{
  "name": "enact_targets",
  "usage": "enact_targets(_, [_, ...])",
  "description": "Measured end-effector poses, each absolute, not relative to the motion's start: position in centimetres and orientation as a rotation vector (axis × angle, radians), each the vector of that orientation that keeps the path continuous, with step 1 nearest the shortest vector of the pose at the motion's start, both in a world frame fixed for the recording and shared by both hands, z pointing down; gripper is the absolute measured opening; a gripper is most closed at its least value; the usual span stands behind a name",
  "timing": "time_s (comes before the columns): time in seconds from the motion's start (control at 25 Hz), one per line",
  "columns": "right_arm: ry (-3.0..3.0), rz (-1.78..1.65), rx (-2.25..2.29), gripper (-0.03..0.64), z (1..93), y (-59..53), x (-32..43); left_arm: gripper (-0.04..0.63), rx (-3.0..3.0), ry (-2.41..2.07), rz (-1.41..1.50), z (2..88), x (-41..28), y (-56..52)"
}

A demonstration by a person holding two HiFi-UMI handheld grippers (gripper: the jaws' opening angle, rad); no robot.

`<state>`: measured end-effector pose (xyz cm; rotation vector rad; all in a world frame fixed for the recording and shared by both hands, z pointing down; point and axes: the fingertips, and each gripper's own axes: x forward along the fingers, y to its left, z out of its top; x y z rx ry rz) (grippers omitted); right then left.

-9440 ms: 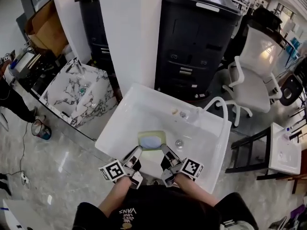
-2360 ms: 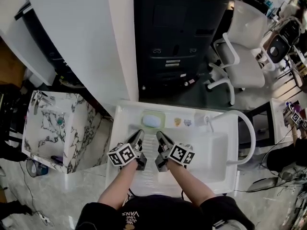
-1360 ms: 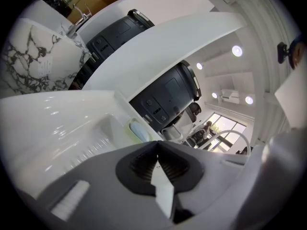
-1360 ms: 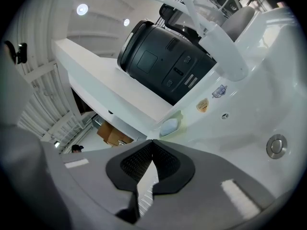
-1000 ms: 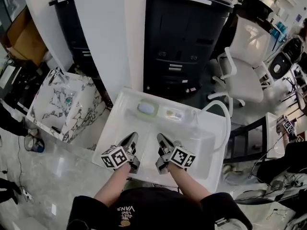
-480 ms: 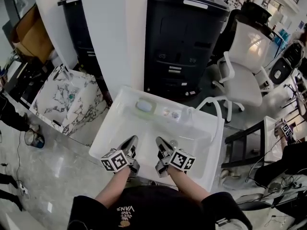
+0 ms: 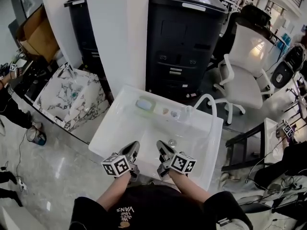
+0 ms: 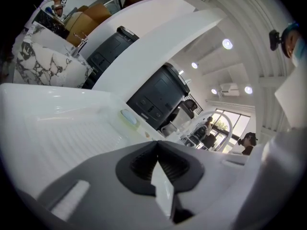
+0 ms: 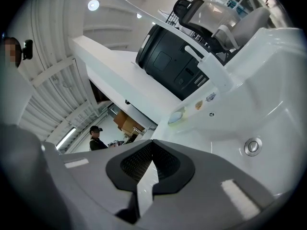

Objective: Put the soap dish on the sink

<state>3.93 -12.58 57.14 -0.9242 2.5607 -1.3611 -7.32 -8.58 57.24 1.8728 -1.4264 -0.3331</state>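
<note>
White ceramic forms the sink [image 7: 110,128], which stands on a glossy grey floor [image 7: 53,164] in a cluttered workshop room. Pale print on the person's black shirt [image 7: 127,211] reads "VANS", upside down to the head camera. The soap dish [image 7: 145,104], pale green with a blue soap bar [image 7: 143,103] in it, sits on the sink's back ledge near its left corner. Over the sink's near rim, the left gripper [image 7: 133,150] and right gripper [image 7: 160,148] are both clenched on nothing, well apart from the dish. Behind the sink rise a white pillar [image 7: 122,32] and a black cabinet [image 7: 187,42]. A marble-patterned basin [image 7: 72,95] lies to the sink's left. A white office chair [image 7: 249,56] stands behind the sink to its right.
</note>
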Motion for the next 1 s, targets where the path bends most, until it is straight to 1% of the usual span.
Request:
enact_targets(0.6, [2.686, -1.363, -0.892, 0.003, 58.6, -9.4, 6.2, 0.054, 1.849, -1.495, -0.257, 58.3, -5.4, -3.7])
enact_targets(1.0, [2.760, -1.334, -0.890, 0.003, 58.9, -8.1, 7.0, 0.054, 1.811, -1.554, -0.228, 58.9, -5.8, -1.3])
